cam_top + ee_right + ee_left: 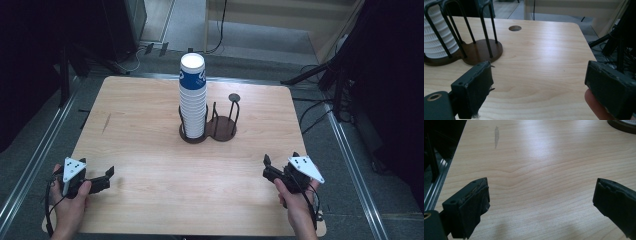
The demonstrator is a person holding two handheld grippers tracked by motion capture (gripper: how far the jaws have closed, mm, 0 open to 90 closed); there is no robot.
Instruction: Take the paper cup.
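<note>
A tall stack of white paper cups (193,95) with a blue print stands in the left ring of a dark two-ring wire holder (222,127) at the table's middle back. In the right gripper view the cups (435,37) and the holder (481,48) lie ahead to the left. My left gripper (96,167) rests near the front left corner, open, with bare wood between its jaws (541,195). My right gripper (281,157) is held near the front right corner, open (539,75), and nothing sits between its jaws.
The wooden table (150,150) has a round cable hole (234,97) behind the holder and a grey mark (496,135) at the left. Metal rails run along both sides. Stands and cables (320,75) crowd the floor at the back right.
</note>
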